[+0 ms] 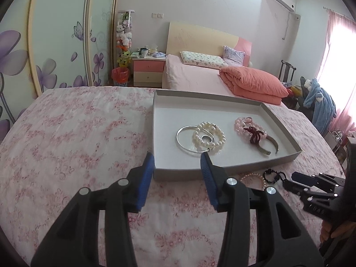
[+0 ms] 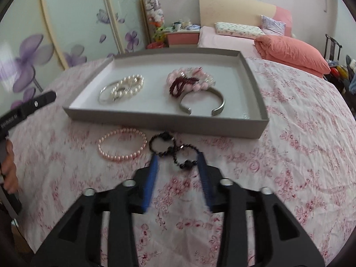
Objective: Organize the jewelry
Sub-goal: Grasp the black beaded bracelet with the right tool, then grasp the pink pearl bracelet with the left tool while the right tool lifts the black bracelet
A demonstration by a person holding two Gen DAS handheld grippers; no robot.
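Note:
A shallow grey tray sits on the pink floral cloth. It holds a white pearl bracelet over a silver bangle, pink bead bracelets, a dark red bead strand and a silver cuff. In front of the tray lie a pink pearl bracelet and a black bead bracelet. My right gripper is open, its fingertips either side of the black bracelet. My left gripper is open at the tray's near left corner.
The cloth covers a round-edged surface that drops off at left and right. Beyond it are a bed with an orange duvet, a nightstand and a flowered wardrobe. A hand holds the left gripper.

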